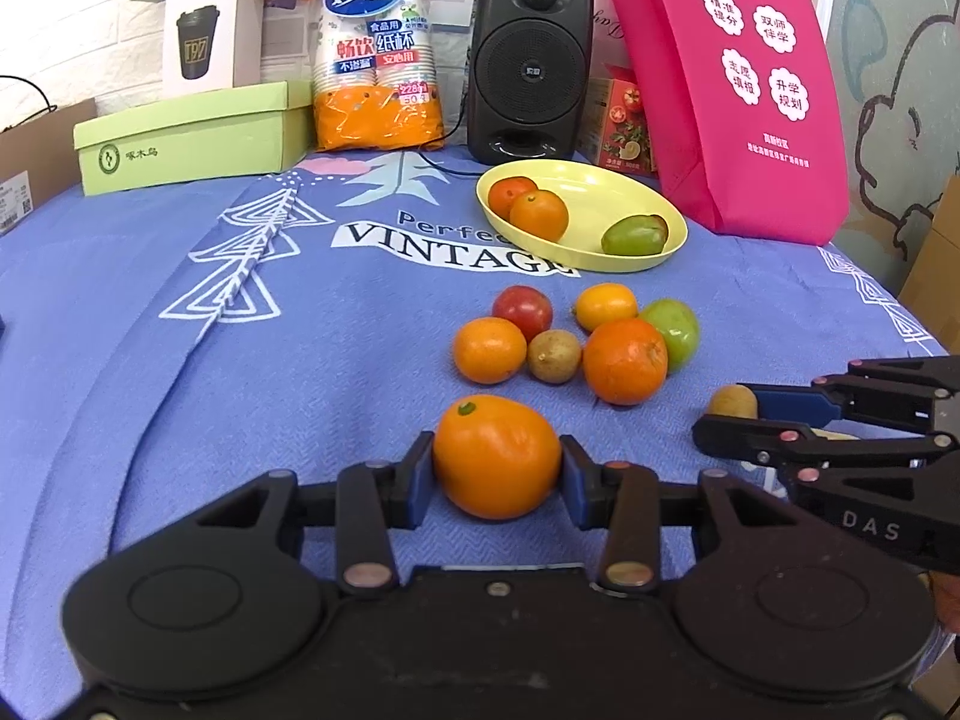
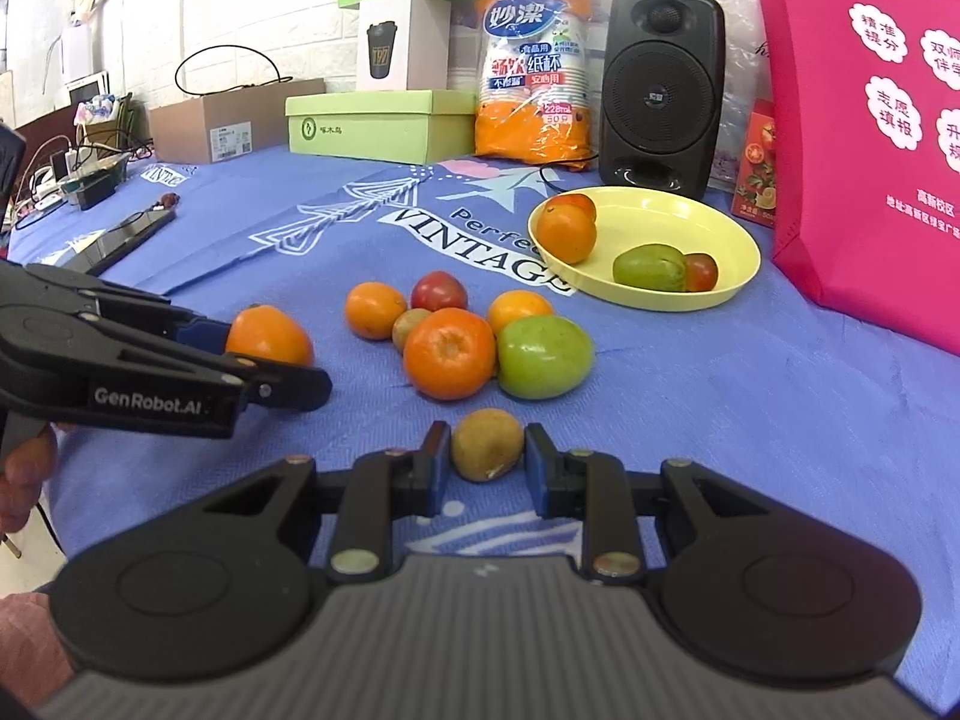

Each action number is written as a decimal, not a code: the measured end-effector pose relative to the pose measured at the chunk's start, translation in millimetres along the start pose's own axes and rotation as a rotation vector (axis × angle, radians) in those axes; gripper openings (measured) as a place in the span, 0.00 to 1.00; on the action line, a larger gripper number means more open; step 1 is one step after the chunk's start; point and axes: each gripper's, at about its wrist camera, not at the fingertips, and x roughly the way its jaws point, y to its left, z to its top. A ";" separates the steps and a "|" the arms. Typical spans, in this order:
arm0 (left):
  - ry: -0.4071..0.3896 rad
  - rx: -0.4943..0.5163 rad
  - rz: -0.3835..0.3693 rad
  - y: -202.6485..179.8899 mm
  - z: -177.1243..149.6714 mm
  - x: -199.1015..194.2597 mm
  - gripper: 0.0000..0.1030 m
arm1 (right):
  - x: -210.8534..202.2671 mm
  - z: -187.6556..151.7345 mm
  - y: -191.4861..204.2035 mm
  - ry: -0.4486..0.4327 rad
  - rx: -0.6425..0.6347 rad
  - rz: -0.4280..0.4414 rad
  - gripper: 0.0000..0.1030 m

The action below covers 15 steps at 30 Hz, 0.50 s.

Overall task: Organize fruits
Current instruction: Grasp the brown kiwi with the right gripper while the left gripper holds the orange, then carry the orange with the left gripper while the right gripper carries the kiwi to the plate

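Note:
My left gripper (image 1: 497, 468) is shut on a large orange (image 1: 497, 456), low over the blue cloth. My right gripper (image 2: 486, 462) is shut on a small brown kiwi-like fruit (image 2: 486, 444); the same fruit (image 1: 732, 402) shows at the right of the left wrist view. Between both grippers and the yellow plate (image 1: 606, 192) lies a cluster of several fruits: oranges (image 1: 624, 360), a red fruit (image 1: 523, 309), a green fruit (image 1: 678, 330) and a small brown one (image 1: 554, 355). The plate holds two oranges (image 1: 538, 215) and a green mango (image 1: 634, 235).
Along the back stand a black speaker (image 1: 528, 66), a pack of paper cups (image 1: 375, 54), a green box (image 1: 192, 135) and a pink bag (image 1: 738, 78). A dark flat object (image 2: 120, 237) lies at the left on the cloth (image 1: 180, 390). A hand (image 2: 24, 474) holds the left gripper.

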 end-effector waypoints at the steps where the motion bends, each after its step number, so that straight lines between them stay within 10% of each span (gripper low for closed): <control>1: 0.000 0.000 0.006 0.1 0.2 -1.8 0.40 | -1.8 -0.7 -0.8 -0.001 0.003 0.000 0.25; 15: -0.029 -0.014 0.027 4.9 6.7 -27.9 0.40 | -22.6 -10.0 -11.2 -0.014 0.026 -0.028 0.25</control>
